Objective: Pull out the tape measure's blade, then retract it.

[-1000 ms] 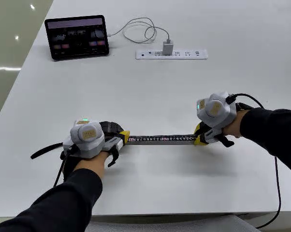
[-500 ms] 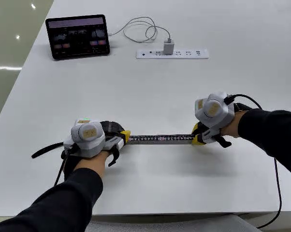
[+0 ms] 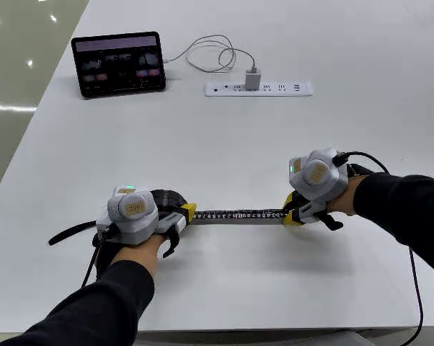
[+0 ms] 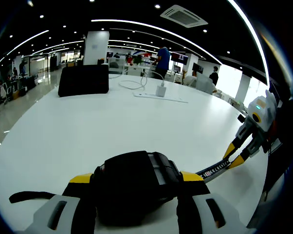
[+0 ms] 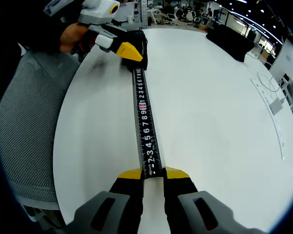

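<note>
Tape drawn out across the bench: a black tape measure case (image 3: 170, 200) sits near left on the white bench (image 3: 231, 137), and its black numbered blade (image 3: 238, 214) is extended to the right.
The left tongs (image 3: 182, 213) are clamped round the case. The right tongs (image 3: 289, 215) are pinched narrow on the blade's tip, and the blade runs straight between the two. A dark tablet (image 3: 120, 63) and a white power strip (image 3: 259, 88) stand at the far side.

Open-plan office: ceiling vent (image 4: 184, 15), recessed lights (image 4: 157, 6), pillar (image 4: 96, 47), long white table (image 3: 275, 144).
</note>
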